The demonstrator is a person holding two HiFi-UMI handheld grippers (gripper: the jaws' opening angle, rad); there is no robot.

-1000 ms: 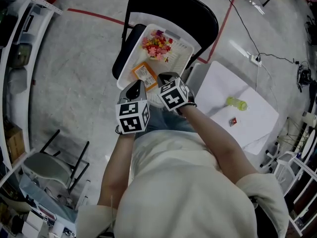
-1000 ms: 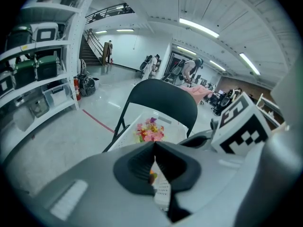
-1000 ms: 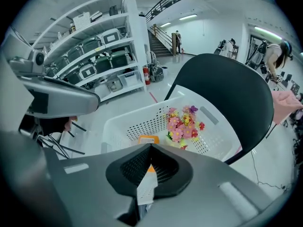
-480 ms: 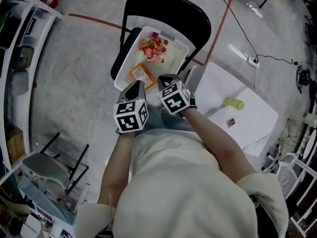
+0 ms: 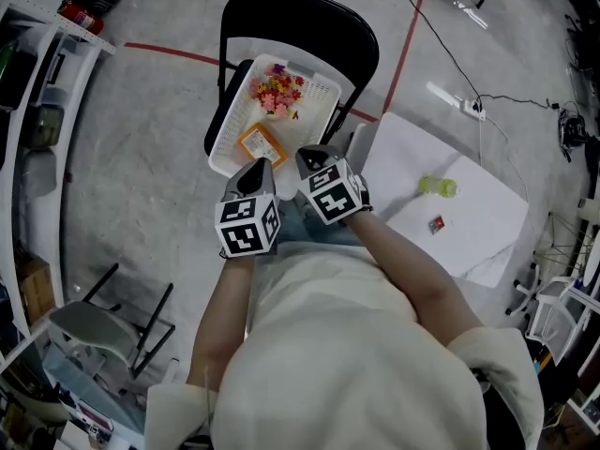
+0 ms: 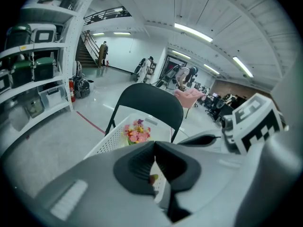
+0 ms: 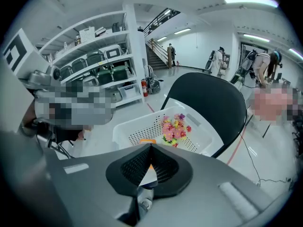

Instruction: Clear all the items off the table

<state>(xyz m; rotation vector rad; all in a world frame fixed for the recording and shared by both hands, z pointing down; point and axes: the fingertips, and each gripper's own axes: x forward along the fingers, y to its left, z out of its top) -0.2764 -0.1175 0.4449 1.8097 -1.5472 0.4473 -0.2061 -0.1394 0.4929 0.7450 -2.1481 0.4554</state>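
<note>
A white basket [image 5: 228, 111] sits on a black chair [image 5: 300, 17]. It holds a bunch of pink and yellow flowers [image 5: 274, 90] and an orange packet [image 5: 260, 143]. My left gripper [image 5: 260, 165] and right gripper [image 5: 307, 153] hang side by side over the basket's near edge, both shut, with nothing seen between their tips. The left gripper view has the shut left gripper [image 6: 154, 144] pointing at the basket [image 6: 113, 136] and flowers [image 6: 137, 131]. The right gripper [image 7: 151, 145] faces the same basket [image 7: 137, 126]. A green bottle [image 5: 437, 187] and a small red item [image 5: 437, 223] lie on the white table [image 5: 469, 242].
The table stands right of the chair, close to my right arm. Metal shelves [image 5: 37, 92] with boxes line the left side. A folding chair [image 5: 103, 322] stands at lower left. Cables and a power strip [image 5: 459, 101] lie on the floor beyond the table.
Both grippers have lifted a little over the basket's near edge and stay shut. The basket's contents and the things on the table have not moved.
</note>
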